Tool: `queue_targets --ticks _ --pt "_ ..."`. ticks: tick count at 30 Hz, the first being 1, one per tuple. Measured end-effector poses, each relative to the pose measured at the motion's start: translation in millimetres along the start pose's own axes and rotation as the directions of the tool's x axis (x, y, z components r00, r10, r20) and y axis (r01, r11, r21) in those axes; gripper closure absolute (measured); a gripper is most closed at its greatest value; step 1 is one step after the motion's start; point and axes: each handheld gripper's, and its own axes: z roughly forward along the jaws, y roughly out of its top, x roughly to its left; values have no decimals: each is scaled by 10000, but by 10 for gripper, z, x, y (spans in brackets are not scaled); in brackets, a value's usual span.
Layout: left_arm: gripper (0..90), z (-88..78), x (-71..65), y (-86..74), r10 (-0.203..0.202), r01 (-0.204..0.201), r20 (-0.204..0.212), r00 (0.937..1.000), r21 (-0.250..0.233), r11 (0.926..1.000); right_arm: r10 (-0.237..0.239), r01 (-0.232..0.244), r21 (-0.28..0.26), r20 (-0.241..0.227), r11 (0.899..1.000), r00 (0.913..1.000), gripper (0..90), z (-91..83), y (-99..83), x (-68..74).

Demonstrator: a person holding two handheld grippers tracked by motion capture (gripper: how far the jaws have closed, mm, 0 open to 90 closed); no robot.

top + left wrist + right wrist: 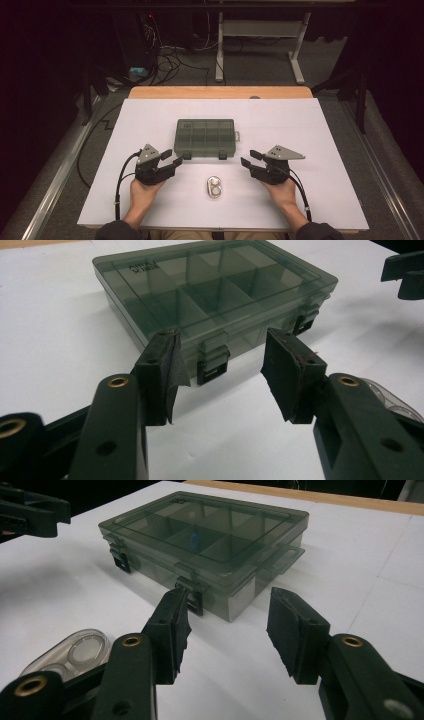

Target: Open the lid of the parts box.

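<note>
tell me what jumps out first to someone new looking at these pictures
A smoky see-through compartment box sits shut in the middle of the white table, its two latches facing the person. The left gripper and right gripper flank it, open and holding nothing. A small clear case lies between the hands.

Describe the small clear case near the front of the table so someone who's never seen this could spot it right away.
Start at the white table and find the smoky grey compartment box at its middle. Come toward the person's edge: the small clear case lies there alone, between the left gripper and the right gripper. It is a rounded oval showing two round wells, unlike the large rectangular box.
</note>
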Motion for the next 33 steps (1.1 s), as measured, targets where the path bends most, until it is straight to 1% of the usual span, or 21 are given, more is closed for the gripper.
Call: queue_targets --ticks 2,3,4,5,6,7,9,10,12,14,16,17,20,24,25,26,28,30,31,32,33 --pt "510 8 19 27 0 -1 59 10000 95 10000 -16 16 56 2 10000 10000 520 23 26 6" --pt "513 13 40 41 -169 166 238 9996 137 9998 28 -28 76 22 10000 10000 524 35 38 9" --pt "516 17 71 62 -394 379 470 9981 306 9988 175 -174 183 -51 9997 9998 530 49 52 5" --pt "521 19 100 82 -577 546 595 9966 530 9971 333 -328 353 -148 9988 9993 530 65 68 -4" --pt "527 18 124 95 -637 599 606 9961 625 9962 488 -476 545 -201 9974 9986 532 80 83 -8" --pt "531 16 143 106 -665 624 576 9961 697 9956 491 -479 695 -163 9964 9987 533 92 97 -8" --pt "547 10 166 128 -670 626 468 9967 901 9940 426 -416 906 -89 9950 9991 544 111 125 -1" --pt "561 7 170 137 -594 552 389 9975 1011 9933 414 -403 956 -99 9946 9991 549 117 136 -5" --pt "582 4 177 151 -432 393 294 9986 1214 9918 550 -523 1176 -197 9917 9983 562 132 159 -26" --pt "612 13 181 170 -317 283 205 9993 1480 9886 505 -472 1406 -204 9889 9985 611 149 176 -41" --pt "627 29 191 191 -359 310 263 9990 1700 9850 277 -253 1648 -123 9860 9995 658 173 190 -44" --pt "635 36 195 204 -327 284 206 9993 1827 9828 213 -191 1725 -108 9848 9997 681 177 196 -43" --pt "666 45 208 241 -197 166 131 9997 2058 9784 58 -34 1934 -118 9811 9999 753 192 216 -49" --pt "710 56 242 293 -74 76 -16 10000 2514 9678 -305 308 2446 -49 9691 9995 824 233 243 -72" --pt "720 62 249 303 11 4 -56 10000 2605 9655 -369 363 2584 -25 9654 9993 842 243 252 -73" --pt "731 67 255 315 98 -73 -78 9999 2739 9617 -470 461 2701 -33 9617 9989 863 254 263 -76" --pt "757 76 264 337 383 -304 -199 9991 3047 9520 -616 623 2888 -115 9554 9980 897 279 284 -81" --pt "781 91 273 347 540 -400 -350 9979 3198 9466 -641 670 3065 -194 9495 9978 900 311 301 -81" --pt "791 93 286 353 548 -399 -360 9978 3297 9432 -638 676 3164 -222 9462 9977 900 328 309 -82" --pt "800 99 300 351 505 -348 -387 9980 3323 9425 -651 691 3235 -231 9437 9976 900 344 318 -83" --pt "811 105 316 349 462 -295 -410 9981 3408 9397 -667 708 3285 -239 9419 9975 900 361 327 -81"
